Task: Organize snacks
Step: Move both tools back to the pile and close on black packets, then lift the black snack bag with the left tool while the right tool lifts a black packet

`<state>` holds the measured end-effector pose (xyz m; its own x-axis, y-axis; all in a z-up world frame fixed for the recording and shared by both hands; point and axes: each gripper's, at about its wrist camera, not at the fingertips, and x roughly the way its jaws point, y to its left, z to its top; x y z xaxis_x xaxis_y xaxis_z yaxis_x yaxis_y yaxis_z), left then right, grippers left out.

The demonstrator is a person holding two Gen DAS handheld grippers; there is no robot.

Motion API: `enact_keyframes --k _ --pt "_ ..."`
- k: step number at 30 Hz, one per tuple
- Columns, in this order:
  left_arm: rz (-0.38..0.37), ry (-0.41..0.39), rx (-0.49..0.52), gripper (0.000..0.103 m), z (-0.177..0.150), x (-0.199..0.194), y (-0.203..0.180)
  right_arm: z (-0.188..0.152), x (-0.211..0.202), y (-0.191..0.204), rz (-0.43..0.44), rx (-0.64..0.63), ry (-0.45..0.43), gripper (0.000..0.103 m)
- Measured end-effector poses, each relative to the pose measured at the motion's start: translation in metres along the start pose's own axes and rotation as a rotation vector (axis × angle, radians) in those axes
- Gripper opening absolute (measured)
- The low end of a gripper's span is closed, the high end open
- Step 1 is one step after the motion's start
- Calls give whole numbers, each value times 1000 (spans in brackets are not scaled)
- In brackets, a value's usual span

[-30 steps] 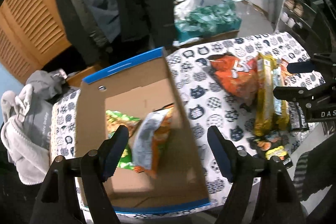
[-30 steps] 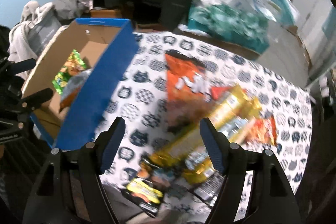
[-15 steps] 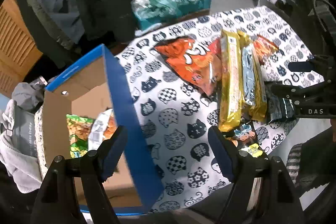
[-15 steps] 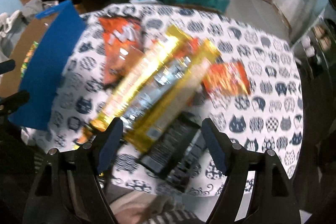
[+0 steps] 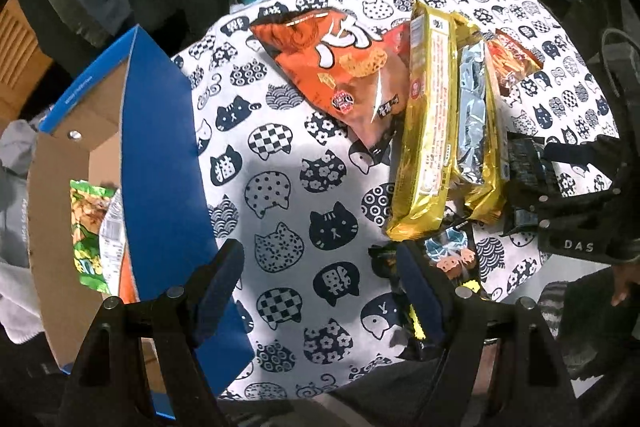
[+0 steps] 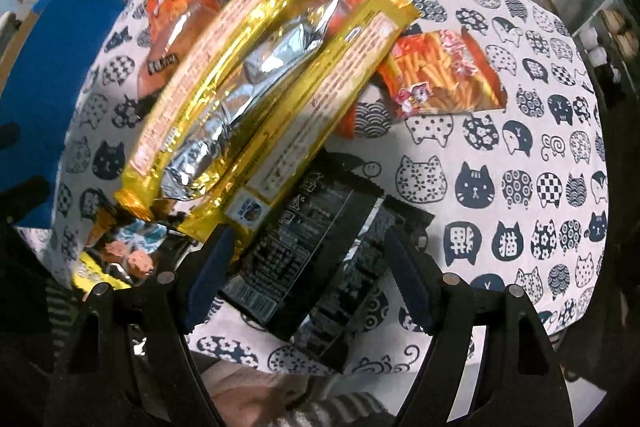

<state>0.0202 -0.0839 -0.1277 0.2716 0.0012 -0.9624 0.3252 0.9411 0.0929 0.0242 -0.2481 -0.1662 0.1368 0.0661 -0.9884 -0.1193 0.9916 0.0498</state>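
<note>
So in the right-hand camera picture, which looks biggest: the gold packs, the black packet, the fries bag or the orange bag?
1. Gold packs, the longest shape there.
2. Black packet, though it lies nearest the camera, which inflates it.
3 and 4. Fries bag and orange bag look alike; the orange one is partly covered, so no ranking.

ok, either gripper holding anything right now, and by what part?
Nothing held. The left gripper is open above the cat-print tablecloth. The right gripper is open, its fingers on either side of the flat black foil snack packet, not closed on it.
</note>
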Motion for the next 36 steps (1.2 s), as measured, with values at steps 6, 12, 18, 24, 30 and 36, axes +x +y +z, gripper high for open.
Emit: enact_keyframes --k 6,12,18,24,30,36 --pt "-9 25 -2 80 -1 8 -7 -7 4 0 -14 -8 19 77" --pt "-45 54 -10 80 -2 12 -18 -21 4 -15 -32 13 41 78" --pt "-109 108 -29 80 -9 17 -37 -30 6 -26 -50 31 69 78" --pt "-146 173 -64 80 -15 30 -53 -35 2 -44 -8 62 47 78" --pt "-140 210 -76 80 -19 45 -63 -25 2 -50 4 58 36 78" --pt "-142 257 -60 86 -22 66 -78 -15 15 -57 12 73 31 78"
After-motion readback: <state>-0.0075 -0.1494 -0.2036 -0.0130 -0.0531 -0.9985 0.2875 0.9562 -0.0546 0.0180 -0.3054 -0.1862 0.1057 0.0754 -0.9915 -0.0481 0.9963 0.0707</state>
